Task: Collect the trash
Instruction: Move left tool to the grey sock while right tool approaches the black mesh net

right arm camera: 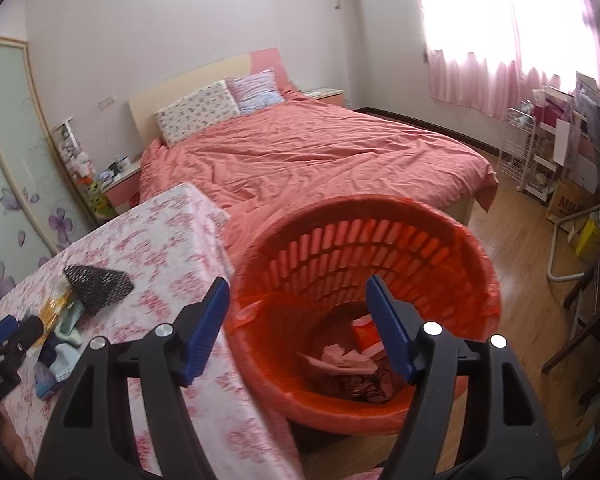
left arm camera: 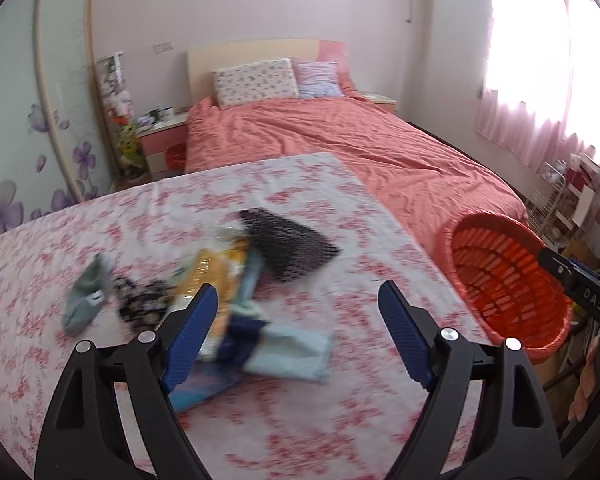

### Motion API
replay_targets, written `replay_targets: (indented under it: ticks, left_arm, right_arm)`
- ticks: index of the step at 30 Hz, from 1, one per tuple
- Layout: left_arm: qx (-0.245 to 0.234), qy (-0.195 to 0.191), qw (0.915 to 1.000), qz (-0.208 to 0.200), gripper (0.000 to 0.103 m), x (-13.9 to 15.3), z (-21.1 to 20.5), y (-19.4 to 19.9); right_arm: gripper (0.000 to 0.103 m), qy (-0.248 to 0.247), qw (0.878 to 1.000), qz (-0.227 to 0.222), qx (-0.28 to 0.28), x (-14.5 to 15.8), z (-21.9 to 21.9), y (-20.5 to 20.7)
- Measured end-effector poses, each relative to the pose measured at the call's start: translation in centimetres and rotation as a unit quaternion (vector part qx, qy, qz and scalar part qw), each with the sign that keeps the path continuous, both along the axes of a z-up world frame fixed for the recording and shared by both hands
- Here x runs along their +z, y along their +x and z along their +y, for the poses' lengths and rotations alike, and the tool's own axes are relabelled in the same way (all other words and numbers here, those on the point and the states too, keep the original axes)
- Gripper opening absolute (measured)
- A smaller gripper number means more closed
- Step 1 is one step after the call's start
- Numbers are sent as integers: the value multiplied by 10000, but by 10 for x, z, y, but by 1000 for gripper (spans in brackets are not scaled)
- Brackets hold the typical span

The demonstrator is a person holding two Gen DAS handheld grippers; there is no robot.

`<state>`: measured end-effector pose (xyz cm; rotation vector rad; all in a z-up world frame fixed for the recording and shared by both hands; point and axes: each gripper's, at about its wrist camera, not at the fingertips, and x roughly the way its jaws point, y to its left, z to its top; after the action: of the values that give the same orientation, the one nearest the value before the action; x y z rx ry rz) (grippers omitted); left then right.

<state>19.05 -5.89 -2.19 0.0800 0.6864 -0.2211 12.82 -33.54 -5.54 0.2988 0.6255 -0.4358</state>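
Observation:
On the table's floral cloth (left arm camera: pixel 100 360) lies a blurred pile: a black mesh net (left arm camera: pixel 288 244), a yellow wrapper (left arm camera: pixel 212 276), a pale blue packet (left arm camera: pixel 292 350), a grey sock (left arm camera: pixel 86 296) and a dark patterned piece (left arm camera: pixel 140 300). My left gripper (left arm camera: pixel 299 286) hangs open just above the pile's near side, holding nothing. To the right of the table stands an orange basket (right arm camera: pixel 380 240) with pink and red wrappers (right arm camera: pixel 340 360) at its bottom. My right gripper (right arm camera: pixel 298 282) is open above the basket's mouth, with nothing between its pads. The black mesh net (right arm camera: pixel 96 282) also shows at the left of the right wrist view.
Behind the table stretches a bed with a coral cover (right arm camera: pixel 300 148) and two pillows. A pink nightstand (left arm camera: pixel 160 140) sits to its left. A white wire rack (right arm camera: pixel 528 152), boxes, bags and a chair frame (right arm camera: pixel 564 248) crowd the wooden floor on the right. A hand (left arm camera: pixel 592 376) shows at the right edge.

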Motion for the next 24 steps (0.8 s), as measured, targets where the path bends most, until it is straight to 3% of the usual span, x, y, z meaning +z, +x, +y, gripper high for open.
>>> replay_targets:
  ticks: [7,14,24]
  left_arm:
    - [888,-14,9960,49,82,-8,86,16]
    - [1797,123,9832,289,82,-33,166,46]
    - [1807,107,9819,552,82,-61,191,79]
  right_arm:
    - [73,-51,9981,235,571,-11,56,37]
    - [74,-135,9924,413,1149,-23,110,80]
    - [74,-60,9810,555,1856,-34,162,149]
